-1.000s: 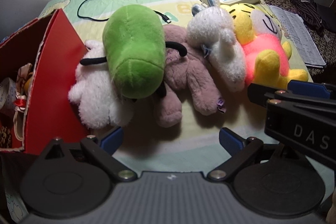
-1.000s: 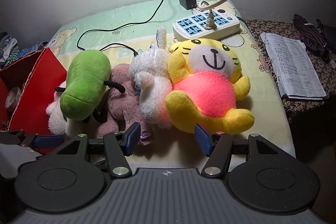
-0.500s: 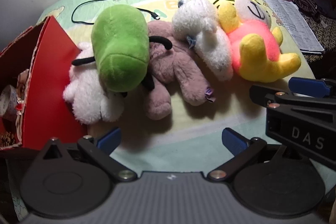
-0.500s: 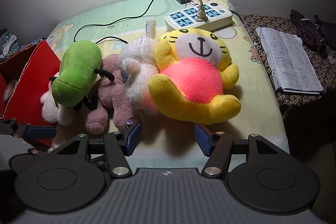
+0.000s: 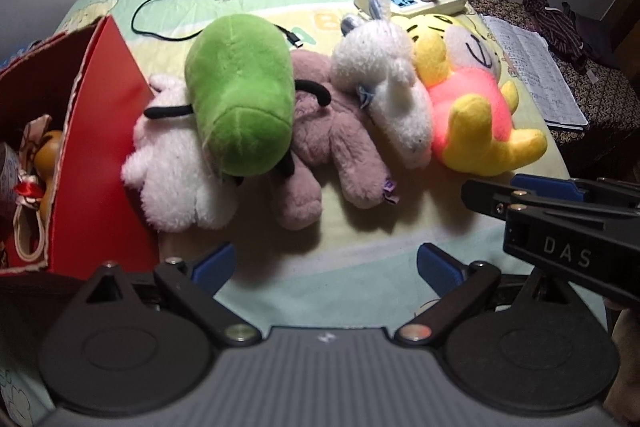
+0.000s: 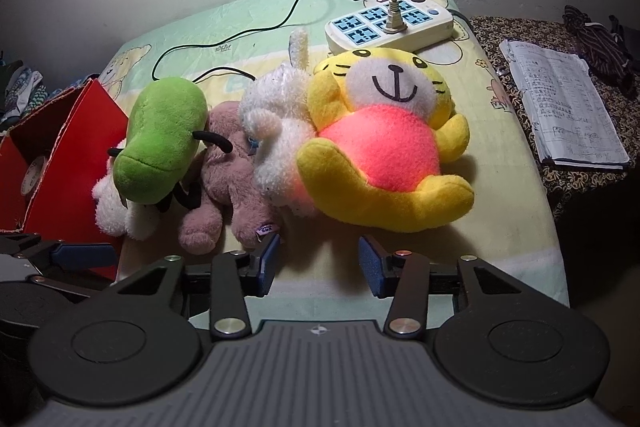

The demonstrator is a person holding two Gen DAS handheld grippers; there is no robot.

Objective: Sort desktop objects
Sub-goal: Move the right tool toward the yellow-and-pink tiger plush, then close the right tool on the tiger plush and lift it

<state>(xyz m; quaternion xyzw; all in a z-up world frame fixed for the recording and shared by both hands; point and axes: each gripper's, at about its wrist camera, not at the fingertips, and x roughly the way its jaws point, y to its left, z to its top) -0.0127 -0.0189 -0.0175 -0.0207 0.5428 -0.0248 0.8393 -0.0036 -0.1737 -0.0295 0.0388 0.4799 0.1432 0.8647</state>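
Leftward, red box (image 5: 94, 131) with a fabric pouch (image 5: 30, 187) inside.

Five plush toys (image 6: 384, 155), one red box (image 5: 100, 163), one power strip (image 6: 390, 23), one notebook (image 6: 564, 107).

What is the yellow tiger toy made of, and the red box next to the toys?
The yellow tiger toy looks like soft plush fabric: fuzzy nap, rounded stuffed limbs. The red box seems to be cardboard with a smooth red face; its torn edge shows pale, papery fibre.
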